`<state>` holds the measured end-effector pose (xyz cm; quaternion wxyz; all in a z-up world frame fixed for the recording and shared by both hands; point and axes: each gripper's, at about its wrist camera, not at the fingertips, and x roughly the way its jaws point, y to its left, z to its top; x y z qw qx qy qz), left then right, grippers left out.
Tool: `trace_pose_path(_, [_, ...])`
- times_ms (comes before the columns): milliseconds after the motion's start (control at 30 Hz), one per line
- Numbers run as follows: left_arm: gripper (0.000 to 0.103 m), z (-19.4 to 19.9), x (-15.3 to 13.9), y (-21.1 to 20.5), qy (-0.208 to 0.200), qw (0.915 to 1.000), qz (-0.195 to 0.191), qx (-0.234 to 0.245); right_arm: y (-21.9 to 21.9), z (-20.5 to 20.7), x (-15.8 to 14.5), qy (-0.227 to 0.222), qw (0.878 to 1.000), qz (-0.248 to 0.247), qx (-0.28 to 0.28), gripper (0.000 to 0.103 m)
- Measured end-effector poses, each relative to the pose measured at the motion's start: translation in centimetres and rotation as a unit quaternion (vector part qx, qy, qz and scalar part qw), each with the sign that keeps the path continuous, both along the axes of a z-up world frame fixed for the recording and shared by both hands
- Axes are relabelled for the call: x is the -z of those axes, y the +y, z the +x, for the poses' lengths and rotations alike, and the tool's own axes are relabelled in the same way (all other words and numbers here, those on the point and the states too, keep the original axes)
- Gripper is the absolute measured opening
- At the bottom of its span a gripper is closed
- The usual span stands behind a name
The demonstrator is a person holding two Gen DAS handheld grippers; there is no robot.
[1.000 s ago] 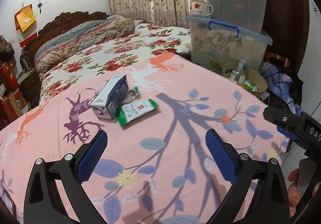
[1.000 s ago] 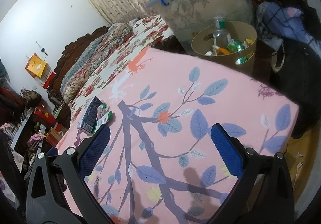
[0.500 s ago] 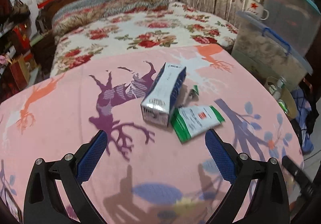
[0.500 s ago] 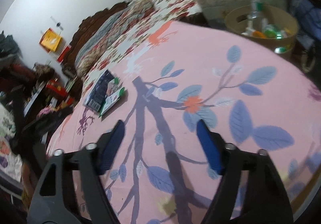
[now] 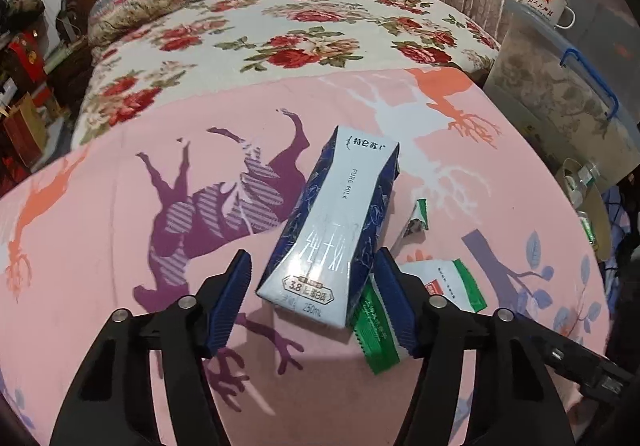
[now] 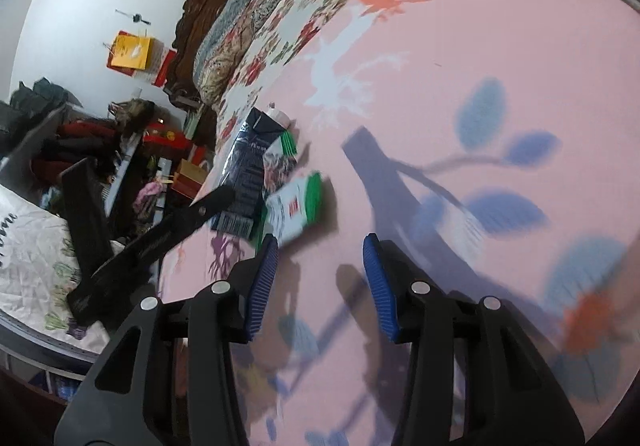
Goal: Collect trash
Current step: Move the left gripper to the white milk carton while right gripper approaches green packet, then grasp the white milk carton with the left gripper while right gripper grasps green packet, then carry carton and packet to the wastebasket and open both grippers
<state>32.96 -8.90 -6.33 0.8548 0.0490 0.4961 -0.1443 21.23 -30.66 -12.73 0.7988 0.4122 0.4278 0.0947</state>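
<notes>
A blue and white milk carton [image 5: 332, 226] lies on the pink bedspread [image 5: 120, 230]. My left gripper [image 5: 316, 298] is open, its blue pads on either side of the carton's near end. A green and white wrapper [image 5: 444, 286] lies just right of the carton, partly under the right pad, with a small green scrap [image 5: 418, 216] beyond it. In the right wrist view the carton [image 6: 248, 166] and wrapper [image 6: 296, 206] lie ahead to the left. My right gripper [image 6: 320, 282] is open and empty above the bedspread, just short of the wrapper.
A tan waste basket [image 5: 588, 202] with bottles stands off the bed's right edge, beside stacked plastic storage boxes [image 5: 560, 86] with an enamel mug [image 5: 546, 4] on top. A floral quilt [image 5: 280, 26] covers the far bed. Clutter fills the floor at left [image 6: 100, 150].
My left gripper has moved forward and down until its pads flank the milk carton, and has narrowed. My right gripper has swung left toward the wrapper and narrowed.
</notes>
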Motion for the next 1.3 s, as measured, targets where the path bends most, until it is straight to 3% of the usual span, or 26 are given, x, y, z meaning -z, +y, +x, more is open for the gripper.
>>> trace_pose_path(100, [0.055, 0.0, 0.1, 0.0, -0.009, 1.0, 0.001, 0.003, 1.0, 2.2, 0.3, -0.004, 1.0, 0.009, 0.003, 0.046])
trace_pose_path(133, [0.055, -0.3, 0.1, -0.1, -0.015, 0.9999, 0.004, 0.005, 1.4, 2.8, 0.3, -0.006, 1.0, 0.007, 0.0, 0.043])
trace_pose_path(167, [0.054, -0.4, 0.1, -0.1, -0.019, 0.9998, 0.007, 0.005, 1.7, 3.2, 0.5, -0.004, 1.0, 0.009, -0.005, 0.03])
trace_pose_path(233, [0.052, -1.0, 0.1, -0.1, -0.024, 0.9996, 0.011, 0.006, 1.9, 3.7, 1.5, 0.007, 0.999, 0.036, -0.016, 0.016])
trace_pose_path(367, [0.051, -2.9, -0.1, 1.3, -0.017, 0.9998, -0.007, 0.006, 1.7, 2.4, 1.5, -0.001, 0.999, 0.045, -0.008, 0.012])
trace_pose_path(633, [0.05, -10.5, -0.4, 3.9, -0.009, 0.9992, -0.032, 0.019, -0.5, -5.4, 0.9, -0.019, 0.999, 0.044, 0.008, 0.012])
trace_pose_path(900, [0.051, -17.5, -0.4, 3.6, -0.018, 0.9987, -0.011, 0.047, -2.3, -13.6, 2.1, -0.014, 0.996, 0.067, 0.052, 0.011])
trace_pose_path(1000, [0.069, -18.4, -0.3, 2.9, -0.03, 0.998, 0.008, 0.056, -2.8, -15.3, 2.0, -0.019, 0.996, 0.054, 0.067, 0.012])
trace_pose_path(1133, [0.07, -17.7, 0.1, 2.0, -0.039, 0.9973, 0.035, 0.051, -3.0, -16.2, 1.6, -0.022, 0.995, 0.054, 0.076, 0.017])
trace_pose_path(1300, [0.064, -16.5, 1.3, 2.0, -0.024, 0.9974, 0.057, 0.036, -3.3, -16.7, 1.1, -0.039, 0.995, 0.055, 0.074, 0.042])
